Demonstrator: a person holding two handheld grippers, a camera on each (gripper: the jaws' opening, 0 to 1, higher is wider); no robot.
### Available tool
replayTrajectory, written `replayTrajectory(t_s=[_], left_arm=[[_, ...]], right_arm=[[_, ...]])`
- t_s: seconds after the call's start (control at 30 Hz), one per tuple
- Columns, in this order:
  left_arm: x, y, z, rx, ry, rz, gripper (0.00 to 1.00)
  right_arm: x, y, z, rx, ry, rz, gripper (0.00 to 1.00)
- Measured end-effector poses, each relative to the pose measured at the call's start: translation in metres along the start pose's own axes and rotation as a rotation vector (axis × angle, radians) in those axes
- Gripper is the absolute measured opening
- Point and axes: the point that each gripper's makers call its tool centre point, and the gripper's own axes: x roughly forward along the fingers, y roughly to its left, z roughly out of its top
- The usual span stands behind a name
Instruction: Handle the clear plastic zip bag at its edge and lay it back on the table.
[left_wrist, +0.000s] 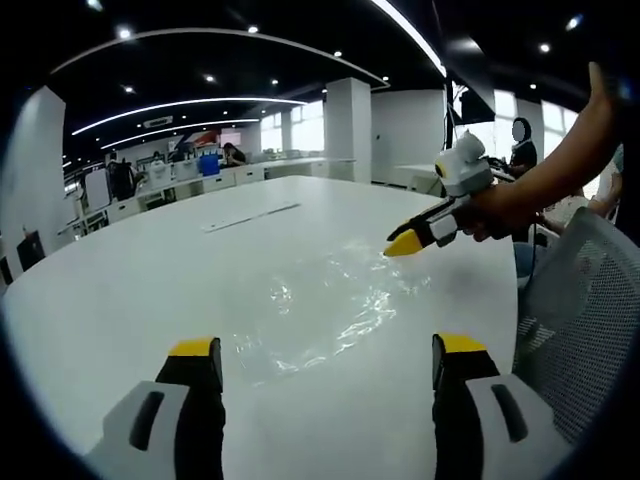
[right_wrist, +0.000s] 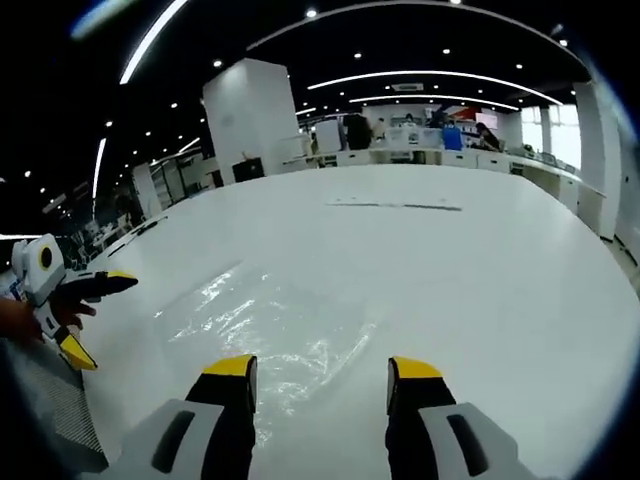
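One clear zip bag (left_wrist: 320, 310) lay flat on the white bench (left_wrist: 150, 280); both claws, left (left_wrist: 325, 365) and right (right_wrist: 320, 375), hung spread, a mesh chair (left_wrist: 585, 310) beside the bench's edge.

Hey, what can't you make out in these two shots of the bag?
Zip bag: clear on the white table; its zip edge and outline are lost in glare, both views.
Long strip far across the table, right gripper view: too small to identify.
Right tool, left gripper view: side-on, so its jaw gap is hidden.
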Motion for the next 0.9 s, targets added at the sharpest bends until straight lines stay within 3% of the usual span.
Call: replayTrajectory(t_s=[0.27, 0.47, 0.67, 0.9], left_arm=[[0.001, 0.0, -0.002, -0.001, 0.005, -0.003, 0.86], [0.0, -0.002, -0.004, -0.007, 0.011, -0.007, 0.85], [0.002, -0.001, -0.007, -0.013, 0.018, -0.01, 0.85], [0.002, 0.0, -0.008, -0.018, 0.02, -0.008, 0.84]], right_arm=[[0.006, -0.003, -0.001, -0.007, 0.012, 0.004, 0.42], [0.015, -0.005, 0.004, 0.051, -0.007, 0.021, 0.39], [0.021, -0.008, 0.008, 0.052, -0.011, 0.015, 0.35], [0.029, -0.014, 0.008, 0.105, -0.022, -0.004, 0.24]])
